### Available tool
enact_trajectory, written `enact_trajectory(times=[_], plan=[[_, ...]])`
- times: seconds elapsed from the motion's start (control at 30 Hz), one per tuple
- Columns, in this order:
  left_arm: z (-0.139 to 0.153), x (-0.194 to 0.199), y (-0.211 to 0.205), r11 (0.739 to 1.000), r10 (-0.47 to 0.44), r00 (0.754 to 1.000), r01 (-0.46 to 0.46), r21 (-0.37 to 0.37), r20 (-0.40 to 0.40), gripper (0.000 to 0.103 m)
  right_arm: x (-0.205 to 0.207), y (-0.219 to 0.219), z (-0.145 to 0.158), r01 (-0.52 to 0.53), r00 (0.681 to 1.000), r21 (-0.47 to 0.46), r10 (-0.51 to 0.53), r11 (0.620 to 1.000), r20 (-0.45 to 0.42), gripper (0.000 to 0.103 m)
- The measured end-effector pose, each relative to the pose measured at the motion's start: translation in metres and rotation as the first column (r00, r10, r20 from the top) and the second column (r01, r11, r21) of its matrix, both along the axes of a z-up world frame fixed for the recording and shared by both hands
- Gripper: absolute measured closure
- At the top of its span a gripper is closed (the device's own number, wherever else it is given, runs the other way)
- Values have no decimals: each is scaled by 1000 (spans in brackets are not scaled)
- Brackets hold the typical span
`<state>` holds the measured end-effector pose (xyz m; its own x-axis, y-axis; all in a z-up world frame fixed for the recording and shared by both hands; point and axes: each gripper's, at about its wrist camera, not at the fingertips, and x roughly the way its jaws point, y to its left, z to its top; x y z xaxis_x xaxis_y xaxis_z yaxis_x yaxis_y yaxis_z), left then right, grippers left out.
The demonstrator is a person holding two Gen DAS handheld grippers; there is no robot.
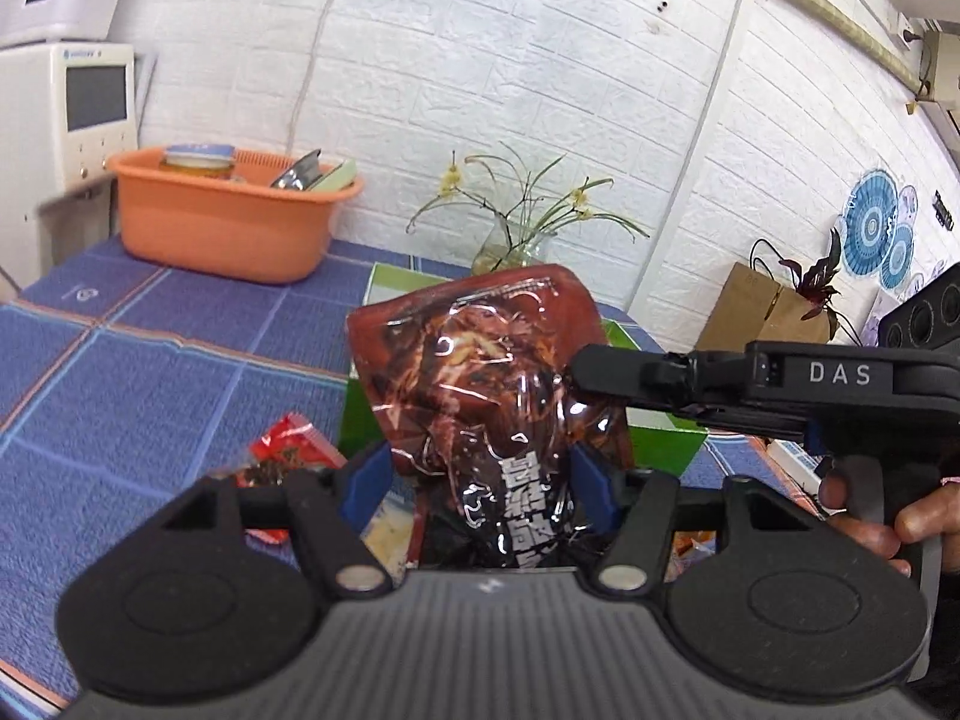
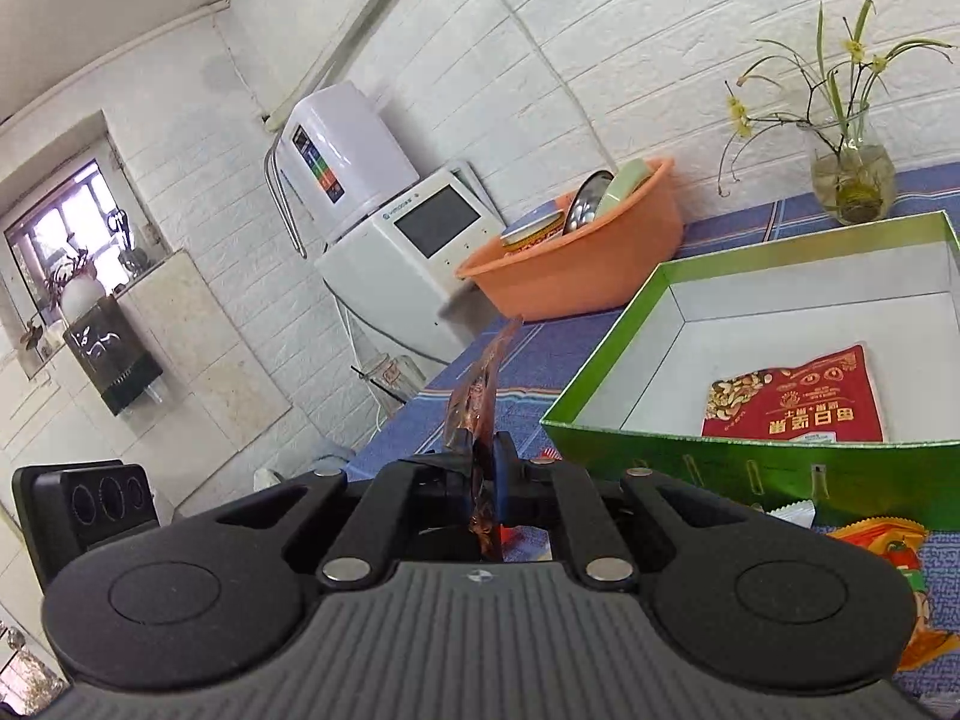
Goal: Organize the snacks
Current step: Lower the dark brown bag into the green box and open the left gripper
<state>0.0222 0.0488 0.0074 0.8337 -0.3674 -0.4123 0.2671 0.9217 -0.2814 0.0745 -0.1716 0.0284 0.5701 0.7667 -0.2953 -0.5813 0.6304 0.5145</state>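
A glossy brown snack packet (image 1: 480, 384) stands upright between the blue pads (image 1: 366, 480) of my left gripper (image 1: 480, 471), which presses on its lower sides. My right gripper (image 1: 579, 372) reaches in from the right and pinches the packet's right edge. In the right wrist view the same packet (image 2: 480, 390) shows edge-on, clamped in my right gripper (image 2: 483, 462). The green box (image 2: 600, 384) lies just right of it, with a red nut packet (image 2: 792, 402) flat on its white floor. In the left wrist view the green box (image 1: 660, 438) sits behind the held packet.
A red snack packet (image 1: 288, 450) lies on the blue checked tablecloth (image 1: 150, 360) under my left gripper. Another orange-red packet (image 2: 888, 546) lies before the box. An orange basin (image 1: 228, 222) with dishes and a glass vase of flowers (image 2: 852, 180) stand near the wall.
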Motion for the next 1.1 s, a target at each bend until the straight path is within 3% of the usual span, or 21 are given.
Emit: enact_trajectory(times=[0.23,0.43,0.53,0.8,1.1], plan=[[45,25,-22,989,-27,992,8,150,125,41,16,-9,33,53,995,26,-55,998,84,86],[67,70,-52,980,-74,980,37,194,187,41,37,-28,59,167,970,20,-168,986,177,84],[58,90,-66,980,-77,982,43,192,173,41,51,-37,51,220,963,-12,-215,976,164,83],[6,145,-88,980,-93,994,83,181,50,42,94,-49,7,309,950,-99,-311,946,-3,82],[-15,173,-92,974,-109,994,110,198,-16,41,116,-51,-22,335,935,-115,-345,935,-79,77]])
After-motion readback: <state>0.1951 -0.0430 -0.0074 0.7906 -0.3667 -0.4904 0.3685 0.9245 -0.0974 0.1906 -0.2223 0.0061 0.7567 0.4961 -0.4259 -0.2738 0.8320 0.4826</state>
